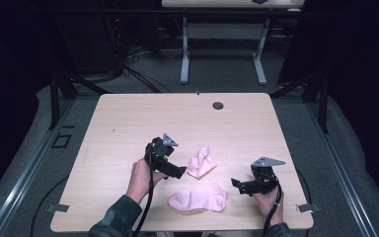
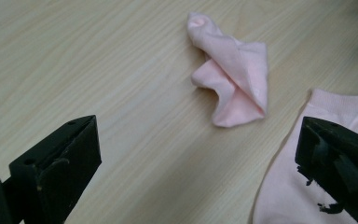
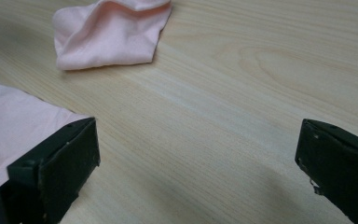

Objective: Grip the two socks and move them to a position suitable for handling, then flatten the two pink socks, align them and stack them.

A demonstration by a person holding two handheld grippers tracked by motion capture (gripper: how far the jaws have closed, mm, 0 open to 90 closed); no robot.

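left claw (image 1: 177, 172): spread wide, holding nothing, just beside the crumpled pale pink sock (image 1: 201, 162)
right claw (image 1: 236, 184): spread too, empty
flat pale pink sock (image 1: 198, 198): between both claws on the light wood tabletop (image 1: 128, 118)

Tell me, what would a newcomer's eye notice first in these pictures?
Two pink socks on the pale wooden table: one crumpled near the middle, the other lying flat near the front edge. A black gripper flanks them on each side, the left gripper beside the crumpled one and the right gripper by the flat one, both with jaws open.
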